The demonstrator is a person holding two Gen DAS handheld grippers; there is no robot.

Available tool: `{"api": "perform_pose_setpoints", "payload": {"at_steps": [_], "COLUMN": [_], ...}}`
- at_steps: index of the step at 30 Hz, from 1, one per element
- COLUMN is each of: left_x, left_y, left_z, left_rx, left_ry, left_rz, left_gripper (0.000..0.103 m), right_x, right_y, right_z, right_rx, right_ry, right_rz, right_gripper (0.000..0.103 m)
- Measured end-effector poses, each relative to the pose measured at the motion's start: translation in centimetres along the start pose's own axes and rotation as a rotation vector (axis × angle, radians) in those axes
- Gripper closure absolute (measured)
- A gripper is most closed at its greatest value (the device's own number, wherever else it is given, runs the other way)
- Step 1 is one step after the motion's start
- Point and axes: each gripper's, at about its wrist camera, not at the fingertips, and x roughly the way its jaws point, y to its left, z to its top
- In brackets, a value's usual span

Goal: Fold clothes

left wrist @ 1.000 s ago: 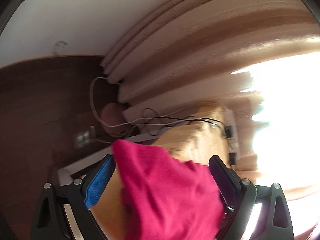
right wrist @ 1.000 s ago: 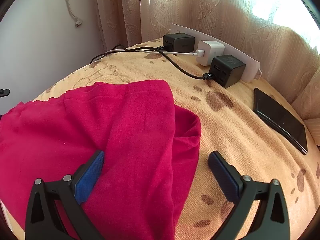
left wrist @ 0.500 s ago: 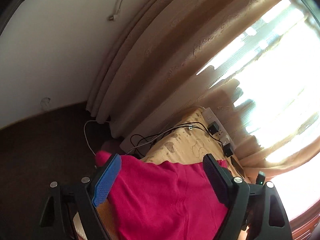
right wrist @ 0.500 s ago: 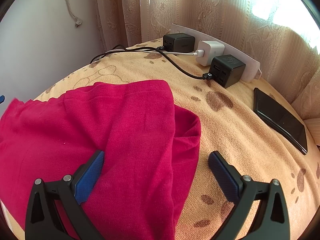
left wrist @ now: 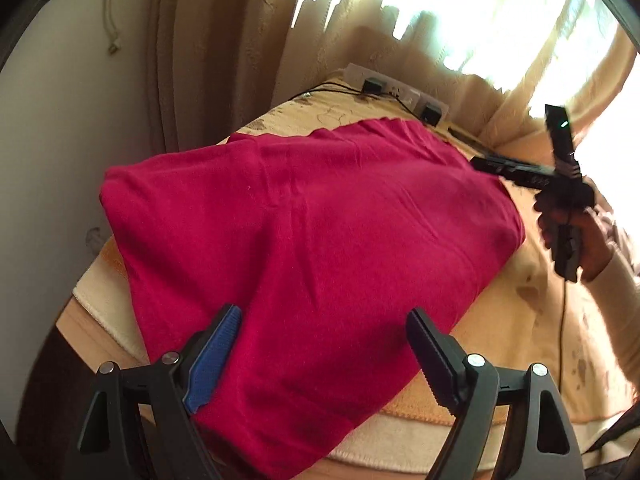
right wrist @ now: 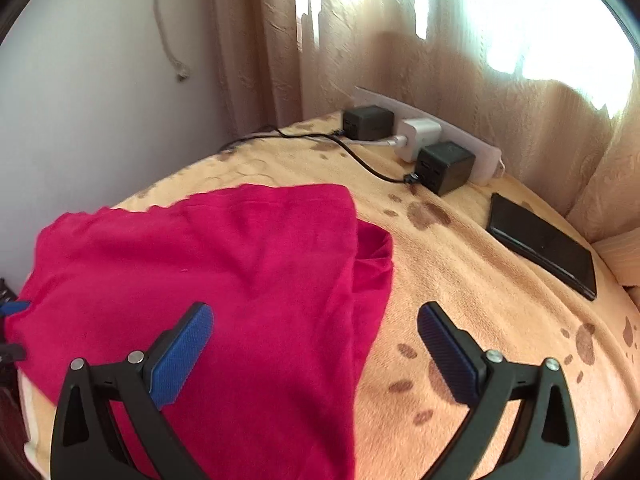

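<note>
Your red shirt (right wrist: pixel 224 280) lies folded on the tan blanket (right wrist: pixel 480 280), and both your left tongs (left wrist: pixel 320 356) and right tongs (right wrist: pixel 316 344) are spread wide, pinching nothing.

Both wrist views look steeply down along open gripper fingers, close above the red garment (left wrist: pixel 304 240) on the blanket-covered tabletop (right wrist: pixel 460 280). Both share the garment and, toward 12 to 1 o'clock, the power strip (right wrist: pixel 460 136).

Black claw (right wrist: pixel 314 342), blue pads (right wrist: pixel 180 356)
</note>
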Motion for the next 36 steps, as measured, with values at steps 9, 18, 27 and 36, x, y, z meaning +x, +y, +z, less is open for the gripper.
{"api": "perform_pose_setpoints", "payload": {"at_steps": [9,18,27,36], "left_x": [0.4,-0.6,0.5,2.9], "left_y": [-3.4,-3.6,-4.3,-8.3], "left_z": [-0.3,-2.0,2.0,-0.9], "left_rx": [-0.002,0.06,-0.071,0.183], "left_ry": [0.002,0.043,-0.134,-0.024], "left_rz": [-0.11,-0.09,-0.098,0.041], "left_gripper": [0.017,0.017,0.017,0.016], "right_x": [-2.8,-2.1,-3.2,-0.5], "right_y": [2.9,2.1,3.4,8.1], "right_z": [-7.0,-8.3,-1.9,-6.7], "right_rx": [-0.192,-0.296,-0.072,-0.37], "right_ry": [0.088,0.214,-0.02,0.156], "right_rz": [0.25,0.21,0.043,0.172], "right_gripper": [0.001,0.0,0.0,0.0]}}
